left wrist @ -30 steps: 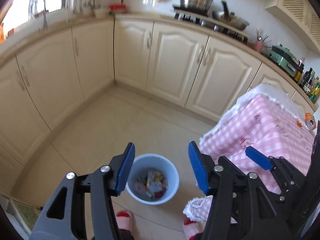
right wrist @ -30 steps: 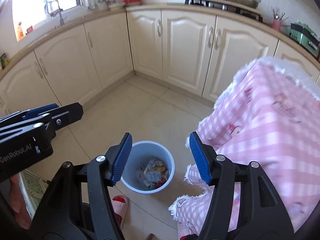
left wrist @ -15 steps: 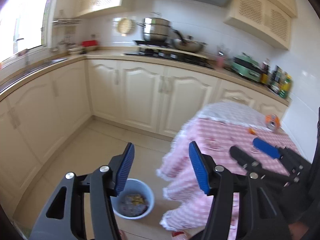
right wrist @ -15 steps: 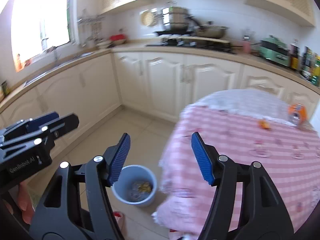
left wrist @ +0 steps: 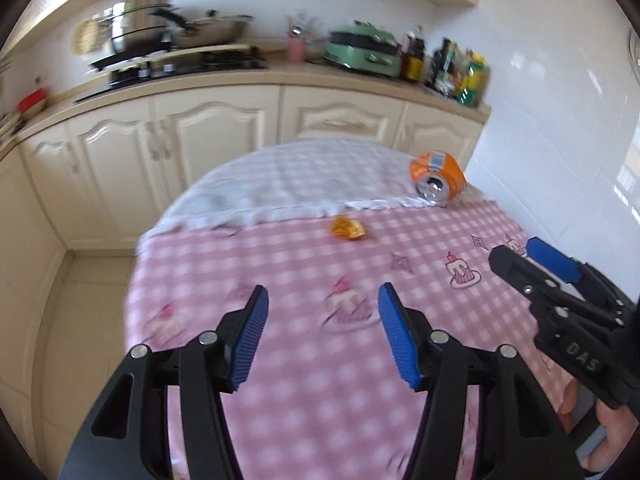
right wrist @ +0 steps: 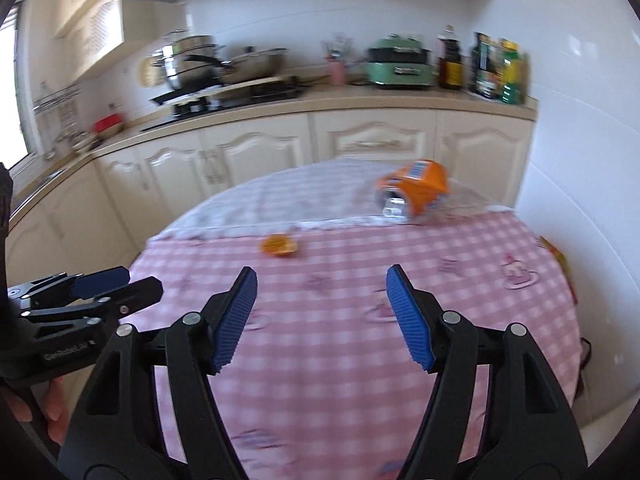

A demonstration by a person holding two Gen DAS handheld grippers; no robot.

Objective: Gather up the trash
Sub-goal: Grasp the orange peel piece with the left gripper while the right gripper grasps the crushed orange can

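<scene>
While both grippers hang empty above the pink checked tablecloth [left wrist: 460, 224], the remaining litter waits at the far side of the table.

Step in hand: the approach to the next piece of trash, by my reading; nothing is gripped and neither tool is near a target.

Left gripper [left wrist: 322, 334]: jaws apart, nothing between the blue pads, angled down at the cloth near the table's front.

Right gripper [right wrist: 320, 316]: jaws opening, with only bare cloth showing between them; it sits just right of the left tool, which shows at the left edge of the right wrist view.

Orange can [left wrist: 437, 181]: lying on its side with its mouth toward the cameras, at the far right of the table where the pink cloth meets a white checked cloth [left wrist: 296, 176]; it looks dented in the right wrist view [right wrist: 414, 192].

Orange scrap [left wrist: 347, 229]: a small crumpled piece, possibly peel or wrapper, too blurred to tell; it lies on the pink cloth just before the white cloth's fringe, left of the can and well apart from it.

Next move calls for: a reach across the table, likely one tool to each item. The can probably needs wide jaws across its body and a firm squeeze, since it may roll. The scrap needs a low pinch without snagging cloth.

Backdrop: cream cabinets [right wrist: 256, 160], with pots on the counter.
</scene>
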